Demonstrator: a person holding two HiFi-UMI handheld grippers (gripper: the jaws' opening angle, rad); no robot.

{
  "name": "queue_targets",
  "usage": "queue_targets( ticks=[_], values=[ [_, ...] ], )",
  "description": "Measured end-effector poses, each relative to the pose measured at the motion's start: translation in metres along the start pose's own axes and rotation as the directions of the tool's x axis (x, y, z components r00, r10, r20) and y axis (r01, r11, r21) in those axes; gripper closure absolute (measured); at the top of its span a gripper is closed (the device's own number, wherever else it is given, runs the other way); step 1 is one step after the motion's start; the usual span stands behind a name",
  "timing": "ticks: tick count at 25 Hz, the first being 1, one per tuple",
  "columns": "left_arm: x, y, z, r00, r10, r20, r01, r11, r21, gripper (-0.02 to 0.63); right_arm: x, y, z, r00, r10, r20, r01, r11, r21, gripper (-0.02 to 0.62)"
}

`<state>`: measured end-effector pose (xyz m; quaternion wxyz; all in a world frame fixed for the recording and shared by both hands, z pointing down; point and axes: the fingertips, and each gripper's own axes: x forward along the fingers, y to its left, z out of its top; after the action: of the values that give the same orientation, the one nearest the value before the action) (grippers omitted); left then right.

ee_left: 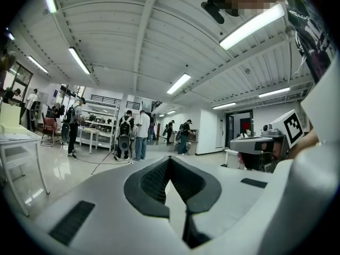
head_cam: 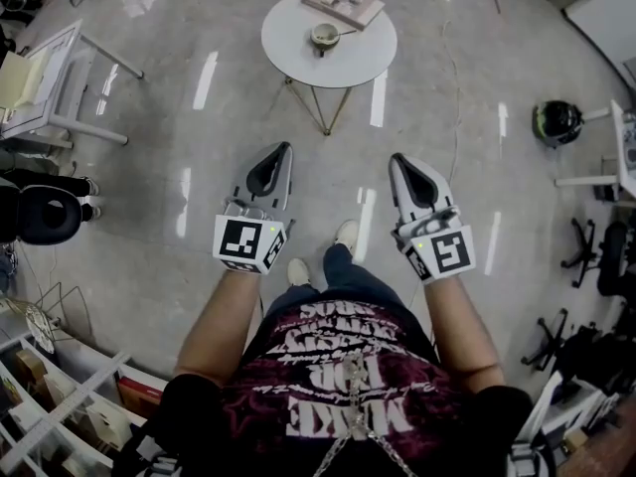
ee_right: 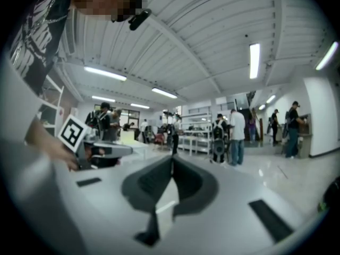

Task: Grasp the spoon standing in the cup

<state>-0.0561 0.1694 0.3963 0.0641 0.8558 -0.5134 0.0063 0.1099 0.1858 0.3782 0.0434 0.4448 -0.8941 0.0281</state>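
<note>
Table, round and white, stands well ahead of the left gripper and right gripper, both held out level, side by side, jaws shut tight on nothing. On it sits the cup with the spoon inside.

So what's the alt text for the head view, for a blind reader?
Seen from above, a person holds a white-and-grey left gripper and right gripper, both shut and empty, pointing across a glossy grey floor towards a round white table. On it sit a pale cup holding a spoon and a flat tan book.
</note>
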Motion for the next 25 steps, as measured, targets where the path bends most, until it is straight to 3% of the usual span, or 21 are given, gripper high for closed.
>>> queue_targets(
  ticks=[14,25],
  values=[
    [0.068,0.007,0.013,0.995,0.096,-0.008,-0.096,0.995,0.002,0.581,0.031,-0.09,0.009,1.0,0.018,0.009,-0.018,1.0,-0.006,0.565],
    [0.09,0.005,0.035,0.988,0.154,0.027,-0.154,0.988,0.016,0.581,0.043,-0.119,0.024,0.998,0.053,0.043,-0.052,0.999,-0.005,0.564]
  ],
)
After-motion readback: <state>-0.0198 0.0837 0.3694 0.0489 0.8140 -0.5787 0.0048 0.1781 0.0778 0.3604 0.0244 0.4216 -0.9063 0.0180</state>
